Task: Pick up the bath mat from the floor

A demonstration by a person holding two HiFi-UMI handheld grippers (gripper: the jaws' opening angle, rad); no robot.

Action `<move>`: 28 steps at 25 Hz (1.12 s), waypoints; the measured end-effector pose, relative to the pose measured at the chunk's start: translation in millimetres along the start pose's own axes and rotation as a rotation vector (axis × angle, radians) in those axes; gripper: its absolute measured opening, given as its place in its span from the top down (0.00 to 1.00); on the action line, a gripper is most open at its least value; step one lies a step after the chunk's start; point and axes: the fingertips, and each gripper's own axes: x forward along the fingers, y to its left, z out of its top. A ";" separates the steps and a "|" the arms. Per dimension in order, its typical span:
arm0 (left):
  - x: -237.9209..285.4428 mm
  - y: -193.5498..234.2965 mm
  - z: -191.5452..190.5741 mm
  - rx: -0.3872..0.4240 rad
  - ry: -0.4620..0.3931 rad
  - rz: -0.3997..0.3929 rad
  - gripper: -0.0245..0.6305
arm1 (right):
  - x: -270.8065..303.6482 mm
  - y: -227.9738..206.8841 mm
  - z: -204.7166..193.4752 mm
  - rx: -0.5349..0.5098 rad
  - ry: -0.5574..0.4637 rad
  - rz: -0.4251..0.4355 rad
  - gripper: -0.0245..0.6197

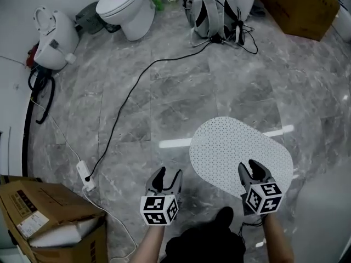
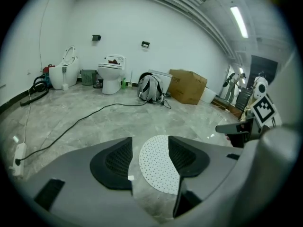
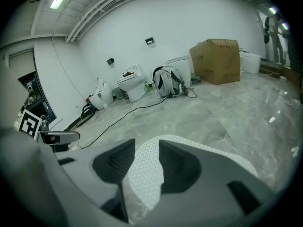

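The bath mat (image 1: 238, 152) is a white, dotted oval lying flat on the grey marble floor. My left gripper (image 1: 167, 177) hovers over bare floor just off the mat's near left edge, its jaws open and empty. My right gripper (image 1: 251, 169) hangs above the mat's near right part, jaws also open with nothing between them. In the left gripper view the mat (image 2: 158, 167) shows through the gap of the left gripper (image 2: 150, 157). In the right gripper view the mat (image 3: 144, 174) lies below and beyond the right gripper (image 3: 147, 157).
A black cable (image 1: 137, 86) runs from a power strip (image 1: 85, 174) to a backpack (image 1: 211, 10). Two toilets (image 1: 127, 7) (image 1: 55, 37) stand at the back left. Cardboard boxes sit at the back right (image 1: 299, 7) and near left (image 1: 49, 212).
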 end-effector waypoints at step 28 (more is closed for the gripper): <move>217.9 41.8 -146.2 0.045 0.052 -0.044 0.54 | 155.1 -47.3 -132.4 -0.008 -0.024 0.033 0.72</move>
